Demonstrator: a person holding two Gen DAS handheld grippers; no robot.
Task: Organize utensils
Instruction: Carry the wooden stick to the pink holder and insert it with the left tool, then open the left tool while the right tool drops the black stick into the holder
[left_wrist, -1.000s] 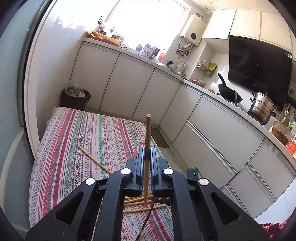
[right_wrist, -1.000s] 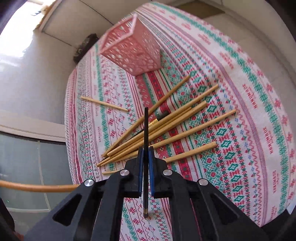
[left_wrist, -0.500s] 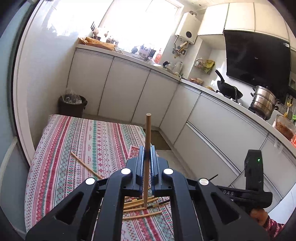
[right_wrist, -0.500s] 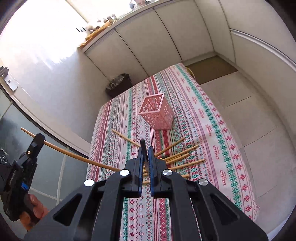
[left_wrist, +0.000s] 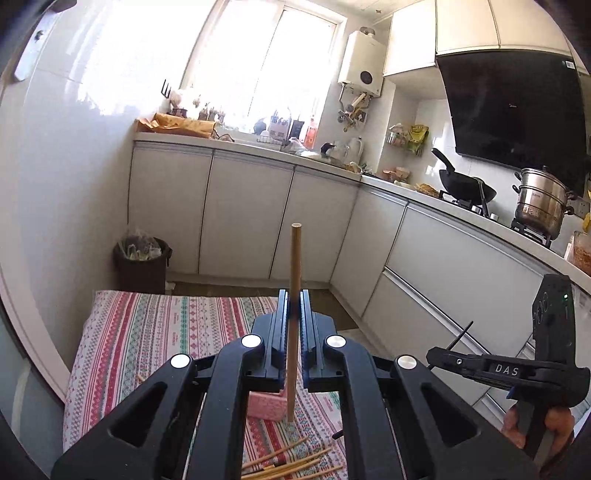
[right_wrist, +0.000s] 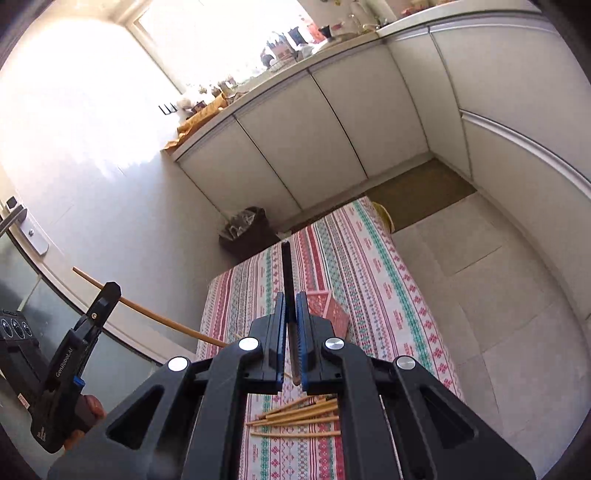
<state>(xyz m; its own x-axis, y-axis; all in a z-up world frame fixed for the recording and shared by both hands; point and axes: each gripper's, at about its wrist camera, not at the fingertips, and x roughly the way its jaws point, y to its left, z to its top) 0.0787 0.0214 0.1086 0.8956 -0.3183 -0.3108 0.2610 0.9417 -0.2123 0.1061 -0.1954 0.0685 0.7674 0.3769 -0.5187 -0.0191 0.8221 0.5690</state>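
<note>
Both grippers are loaded, folks! Our left gripper (left_wrist: 291, 350) has its jaws clamped tight on a pale wooden chopstick (left_wrist: 294, 295), which stands nearly upright between the pads, and our right gripper (right_wrist: 291, 332) is pinched on a dark chopstick (right_wrist: 287, 273) that pokes forward past the tips. We're up high over the table, looking down on the striped cloth (right_wrist: 369, 258).

The pink basket (right_wrist: 330, 308) sits mid-cloth, right under our right gripper's nose, with the loose pile of chopsticks (right_wrist: 295, 417) on the near side of it. We reckon the job now is the drop: bring one stick at a time over that basket mouth, tip it point-down, lower until the end is inside the rim, then let go. Release too high and it may bounce off the lattice wall.

Room to work looks generous. Open floor lies to the right of the table, cabinets (left_wrist: 243, 206) stand well back, and a bin (left_wrist: 142, 264) sits beyond the far edge. We'd mind the left wall and keep our two grippers from crossing.
</note>
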